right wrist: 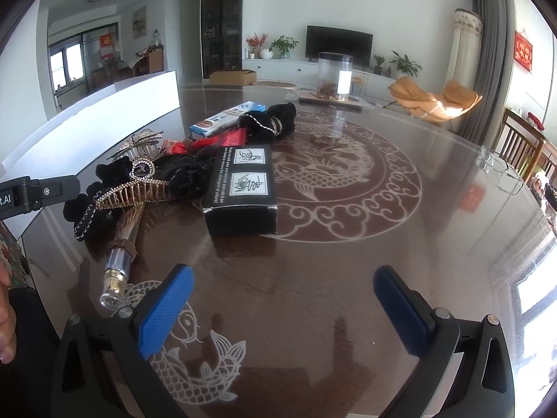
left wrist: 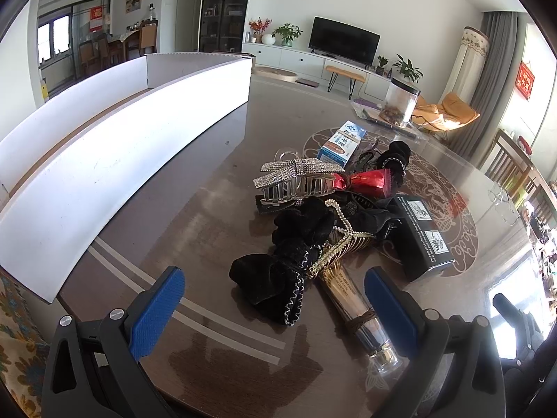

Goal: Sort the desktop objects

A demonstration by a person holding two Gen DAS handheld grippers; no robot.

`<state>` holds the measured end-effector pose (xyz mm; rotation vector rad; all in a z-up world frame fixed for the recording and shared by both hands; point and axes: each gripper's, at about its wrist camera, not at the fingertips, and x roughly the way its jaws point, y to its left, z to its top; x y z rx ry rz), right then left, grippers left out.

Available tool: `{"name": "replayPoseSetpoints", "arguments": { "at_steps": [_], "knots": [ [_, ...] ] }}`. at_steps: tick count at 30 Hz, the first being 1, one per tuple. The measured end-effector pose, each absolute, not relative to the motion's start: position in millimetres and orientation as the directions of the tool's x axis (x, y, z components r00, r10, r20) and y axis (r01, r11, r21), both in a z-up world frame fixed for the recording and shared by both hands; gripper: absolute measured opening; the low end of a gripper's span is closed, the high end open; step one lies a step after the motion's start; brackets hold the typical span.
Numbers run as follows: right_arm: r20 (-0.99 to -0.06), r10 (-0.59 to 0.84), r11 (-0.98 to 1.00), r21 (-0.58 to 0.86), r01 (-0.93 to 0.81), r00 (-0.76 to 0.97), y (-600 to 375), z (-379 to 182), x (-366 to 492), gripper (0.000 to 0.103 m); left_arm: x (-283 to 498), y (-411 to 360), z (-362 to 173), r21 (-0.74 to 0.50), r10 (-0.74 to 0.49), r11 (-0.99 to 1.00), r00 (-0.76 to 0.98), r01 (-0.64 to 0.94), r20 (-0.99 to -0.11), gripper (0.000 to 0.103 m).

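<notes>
Desktop objects lie heaped on a dark glossy table (left wrist: 216,181), listed first from the left wrist view: a rhinestone bow hair claw (left wrist: 296,181) at the far side of the heap, a red foil-wrapped piece (left wrist: 365,181) just beside it, a blue-and-white carton (left wrist: 343,142) behind, black velvet scrunchies (left wrist: 278,271) nearest the camera, a gold comb clip (left wrist: 343,247) touching them, a clear tube with a gold cap (left wrist: 365,324) running toward the lower edge, and a black box (left wrist: 421,237) on the right of the heap. Left gripper (left wrist: 275,310) hovers over the near end of the pile, blue pads spread wide with nothing between them; the scrunchie and tube lie in the gap ahead. White tray (left wrist: 115,160), long and walled, stands to the left, its near wall well apart from the heap, bare tabletop between. Clear jar (left wrist: 400,104) stands far off near the table's far edge. From the right wrist view: right gripper (right wrist: 283,306) hangs over bare tabletop with fish and dragon inlay, fingers wide apart and empty. Black box (right wrist: 243,188) sits straight ahead, the heap of clips and scrunchies to its left, the tube (right wrist: 120,261) pointing toward the left pad. Open table stretches right to the rim, where a pair of glasses (right wrist: 501,170) rests; the jar (right wrist: 334,76) stands at the far edge. The left tool's body and part of a hand show at the picture's left border.
</notes>
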<state>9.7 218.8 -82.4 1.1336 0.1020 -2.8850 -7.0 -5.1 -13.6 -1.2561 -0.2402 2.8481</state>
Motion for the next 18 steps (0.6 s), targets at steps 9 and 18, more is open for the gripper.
{"name": "replayPoseSetpoints", "arguments": {
  "at_steps": [9,18],
  "knots": [
    [-0.691,-0.017,-0.997,-0.045,0.067,-0.723,220,-87,8,0.103,-7,-5,-14,-0.146,0.078,-0.988,-0.674,0.045,-0.735,0.103],
    [-0.704,-0.032,-0.997,-0.029,0.073,-0.71,220,-93,6,0.103,-9,-5,-16,-0.153,0.083,-0.987,-0.667,0.047,-0.741,0.103]
  ]
}}
